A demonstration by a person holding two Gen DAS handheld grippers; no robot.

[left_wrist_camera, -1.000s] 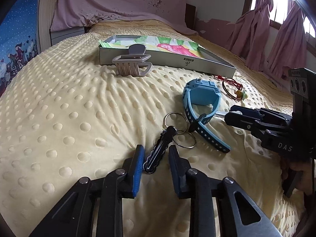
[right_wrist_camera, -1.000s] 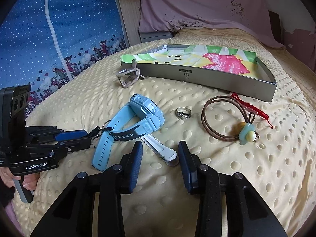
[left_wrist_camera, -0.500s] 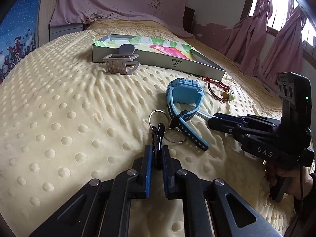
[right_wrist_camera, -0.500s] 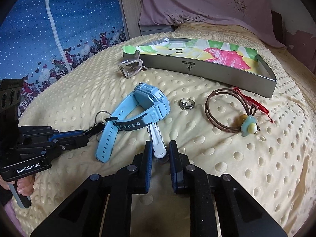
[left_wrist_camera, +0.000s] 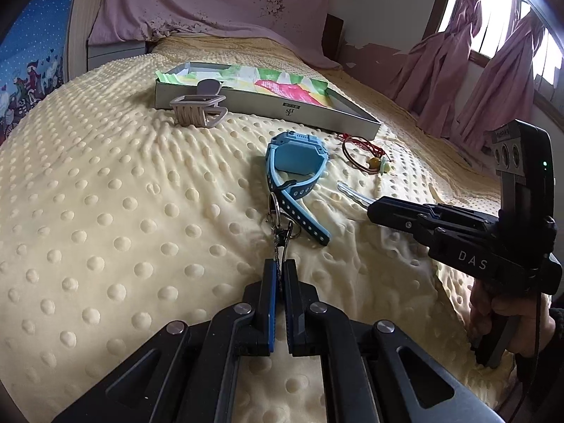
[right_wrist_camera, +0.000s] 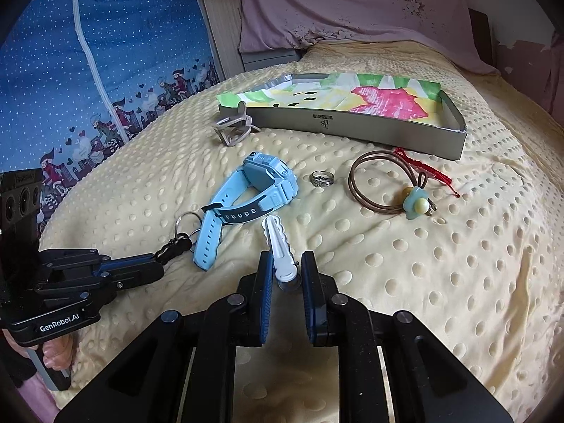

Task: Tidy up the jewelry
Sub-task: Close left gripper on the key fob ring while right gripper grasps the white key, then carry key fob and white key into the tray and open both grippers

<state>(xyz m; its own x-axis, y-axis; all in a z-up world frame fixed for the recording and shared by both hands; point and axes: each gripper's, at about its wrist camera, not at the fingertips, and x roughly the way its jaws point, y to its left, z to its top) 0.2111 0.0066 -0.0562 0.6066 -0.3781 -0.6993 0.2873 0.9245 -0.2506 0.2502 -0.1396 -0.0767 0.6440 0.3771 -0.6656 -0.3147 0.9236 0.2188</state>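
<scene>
Tongs first: my left gripper [left_wrist_camera: 279, 268] is clamped on the black clip [left_wrist_camera: 279, 246] with its key rings; my right gripper [right_wrist_camera: 286, 270] pinches the white clip [right_wrist_camera: 278, 250]. Blue watch [right_wrist_camera: 252, 194] lies at twelve o'clock, box [right_wrist_camera: 356, 125] beyond it on the bedspread [right_wrist_camera: 440, 264].

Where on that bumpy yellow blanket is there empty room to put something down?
The blanket is bare left of the blue watch and below the hair claw. Also right of the cord necklace. It is crowded around the watch, keyring and white clip.
</scene>
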